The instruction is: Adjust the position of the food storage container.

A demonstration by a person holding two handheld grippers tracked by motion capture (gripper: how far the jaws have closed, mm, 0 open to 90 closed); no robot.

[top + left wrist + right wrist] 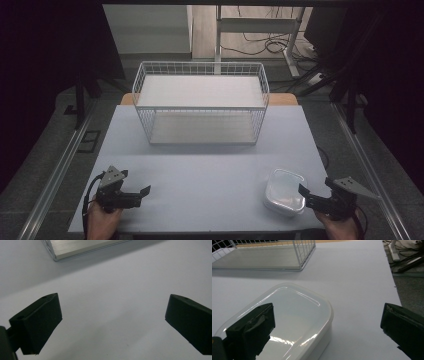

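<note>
Where the pale grey tabletop [200, 170] meets its left edge, a metal floor rail [55, 175] runs alongside over speckled grey flooring, with dark curtain beyond. Left gripper [134, 192] sits at the near-left corner in a hand [102, 220], jaws spread wide with nothing between them; in the left gripper view they frame bare matte surface, with a brushed aluminium bar [82, 247] at top. Centre, far side: white two-tier wire shelf basket [200, 102] standing on the table, both shelves bare, wooden edge behind it. Beyond, a white table frame [260, 30] and loose cables on a light floor. Near-right: lidded white plastic container [284, 191], glossy lid, resting flat on the table. Right gripper [316, 192], jaws fully apart and gripping nothing, is just beside the container's right edge; right gripper view puts the container [287, 320] below the left jaw.
</note>
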